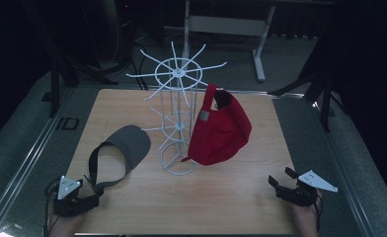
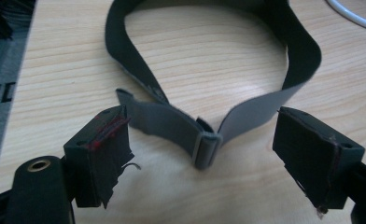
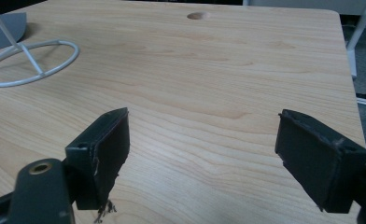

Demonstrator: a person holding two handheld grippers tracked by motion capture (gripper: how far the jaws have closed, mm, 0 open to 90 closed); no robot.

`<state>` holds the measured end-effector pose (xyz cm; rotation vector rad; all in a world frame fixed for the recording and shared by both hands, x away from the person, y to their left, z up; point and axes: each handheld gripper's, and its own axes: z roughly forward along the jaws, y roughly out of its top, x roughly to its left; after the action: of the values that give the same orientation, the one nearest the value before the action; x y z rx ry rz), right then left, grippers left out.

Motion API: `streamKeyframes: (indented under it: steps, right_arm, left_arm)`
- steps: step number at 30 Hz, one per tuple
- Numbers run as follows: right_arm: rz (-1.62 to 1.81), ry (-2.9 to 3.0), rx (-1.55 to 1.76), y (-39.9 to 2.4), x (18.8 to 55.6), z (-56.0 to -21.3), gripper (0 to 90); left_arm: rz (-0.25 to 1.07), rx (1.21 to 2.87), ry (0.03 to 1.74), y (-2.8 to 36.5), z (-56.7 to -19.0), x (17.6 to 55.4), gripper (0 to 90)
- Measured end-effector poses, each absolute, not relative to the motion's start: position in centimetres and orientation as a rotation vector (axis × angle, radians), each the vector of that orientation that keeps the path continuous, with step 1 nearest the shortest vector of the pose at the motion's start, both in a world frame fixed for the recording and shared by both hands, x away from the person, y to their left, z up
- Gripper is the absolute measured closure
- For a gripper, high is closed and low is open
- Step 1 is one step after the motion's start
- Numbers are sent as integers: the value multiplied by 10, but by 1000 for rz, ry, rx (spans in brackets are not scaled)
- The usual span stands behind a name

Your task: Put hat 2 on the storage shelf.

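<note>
Visor (image 2: 209, 60) brim beyond the left gripper view's top edge

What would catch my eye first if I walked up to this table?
Probably the bright red cap hanging on the white wire rack at the middle of the wooden table. Left of the rack lies a grey visor, its strap between the open left gripper.
</note>
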<state>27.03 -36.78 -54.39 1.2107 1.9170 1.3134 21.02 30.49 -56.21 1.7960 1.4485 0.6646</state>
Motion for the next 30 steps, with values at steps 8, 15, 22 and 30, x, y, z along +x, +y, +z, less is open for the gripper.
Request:
streamKeyframes:
  steps: [8, 15, 22, 30]
  right_arm:
    - [1308, 1929, 1199, -367, 271, -548, 179]
    - [1317, 1942, 1209, -366, 273, -551, 179]
    - [1302, 1974, 1218, -363, 275, -555, 194]
    - [1304, 1946, 1235, -365, 274, -552, 194]
  left_arm:
    - [625, 1815, 1487, 304, -566, 227, 257]
    - [607, 1858, 1485, 302, -567, 232, 440]
    - [577, 1841, 1488, 306, -566, 234, 755]
    - [653, 1882, 1369, 300, -562, 232, 856]
